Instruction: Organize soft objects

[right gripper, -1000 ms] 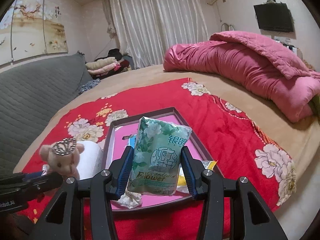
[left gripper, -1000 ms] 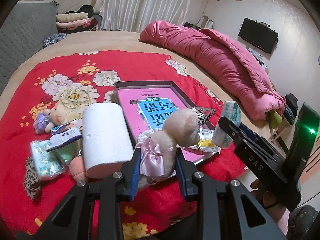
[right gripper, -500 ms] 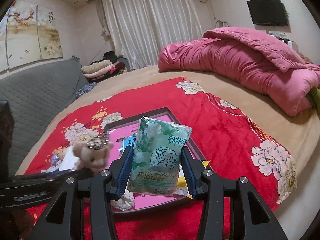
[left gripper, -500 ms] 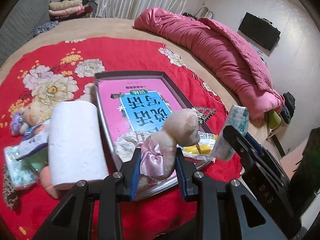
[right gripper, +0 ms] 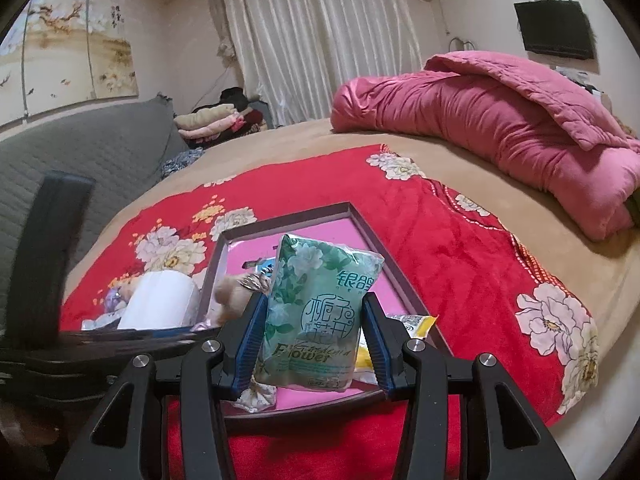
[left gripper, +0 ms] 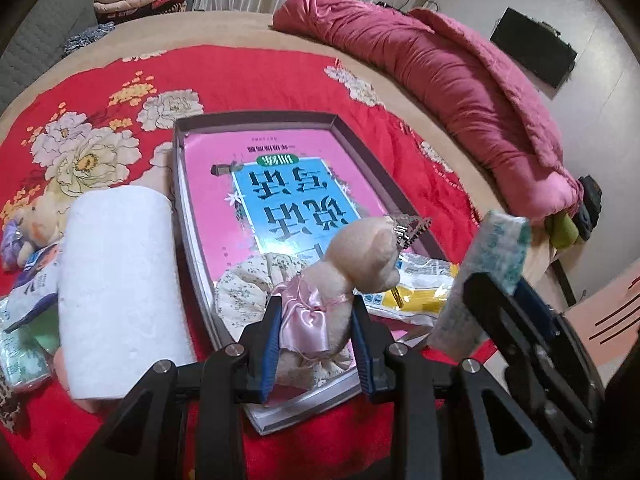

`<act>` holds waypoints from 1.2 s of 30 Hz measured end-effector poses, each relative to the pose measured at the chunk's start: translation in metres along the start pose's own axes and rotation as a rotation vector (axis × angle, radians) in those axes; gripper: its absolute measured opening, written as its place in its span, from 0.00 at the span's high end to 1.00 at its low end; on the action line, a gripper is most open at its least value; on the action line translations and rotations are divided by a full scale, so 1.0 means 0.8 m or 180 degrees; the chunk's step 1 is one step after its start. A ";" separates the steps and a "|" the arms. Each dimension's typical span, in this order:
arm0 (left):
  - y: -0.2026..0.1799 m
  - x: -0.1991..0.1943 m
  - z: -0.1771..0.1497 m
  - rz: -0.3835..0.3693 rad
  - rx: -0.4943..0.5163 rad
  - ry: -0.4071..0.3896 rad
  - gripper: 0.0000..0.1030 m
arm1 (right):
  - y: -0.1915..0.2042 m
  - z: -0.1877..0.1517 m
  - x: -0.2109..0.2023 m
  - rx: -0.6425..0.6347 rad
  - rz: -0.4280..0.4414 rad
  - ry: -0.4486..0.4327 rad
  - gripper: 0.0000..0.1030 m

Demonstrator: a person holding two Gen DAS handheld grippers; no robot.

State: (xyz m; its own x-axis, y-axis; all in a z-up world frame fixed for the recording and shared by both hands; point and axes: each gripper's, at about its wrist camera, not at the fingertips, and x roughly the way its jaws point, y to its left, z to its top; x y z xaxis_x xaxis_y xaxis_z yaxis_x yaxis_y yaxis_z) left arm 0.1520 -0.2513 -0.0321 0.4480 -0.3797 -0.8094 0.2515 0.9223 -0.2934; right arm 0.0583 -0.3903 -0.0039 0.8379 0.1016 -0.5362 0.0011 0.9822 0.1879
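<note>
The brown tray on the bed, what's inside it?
Inside the tray lies a big pink book, with a flowery cloth and a yellow packet on its near end. The held teddy bear hides part; nothing under the book shows.

The far half of the tray lies bare. Its near end is crowded by a floral cloth and a yellow packet. A paper roll blocks the tray's left side, and the red blanket to its right is open up to the quilt.
</note>
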 end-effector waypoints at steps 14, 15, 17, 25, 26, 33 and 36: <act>0.028 0.028 0.009 -0.0112 -0.0304 0.0244 0.66 | -0.008 -0.007 0.030 0.0051 -0.0139 0.0331 0.52; 0.030 0.028 0.009 -0.0135 -0.0332 0.0253 0.66 | -0.006 -0.007 0.033 0.0019 -0.0131 0.0359 0.52; 0.032 0.027 0.010 -0.0178 -0.0360 0.0277 0.66 | 0.000 -0.009 0.039 -0.0047 -0.0105 0.0418 0.52; 0.037 0.024 0.013 -0.0277 -0.0425 0.0331 0.66 | 0.002 -0.017 0.068 -0.0074 -0.0037 0.0721 0.52; 0.037 0.024 0.013 -0.0271 -0.0434 0.0337 0.65 | 0.001 -0.017 0.069 -0.0066 -0.0036 0.0730 0.52; 0.034 0.025 0.014 -0.0252 -0.0438 0.0345 0.62 | 0.009 -0.024 0.090 -0.0158 -0.0050 0.0878 0.52; 0.035 0.024 0.014 -0.0269 -0.0474 0.0341 0.61 | 0.012 -0.029 0.101 -0.0197 -0.0062 0.0959 0.52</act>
State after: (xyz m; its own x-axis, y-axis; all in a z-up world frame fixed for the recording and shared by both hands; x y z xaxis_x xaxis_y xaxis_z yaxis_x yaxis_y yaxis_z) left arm 0.1776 -0.2337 -0.0503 0.3349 -0.4536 -0.8259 0.1510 0.8910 -0.4281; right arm 0.1130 -0.3694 -0.0647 0.6386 0.1158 -0.7608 -0.0255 0.9913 0.1295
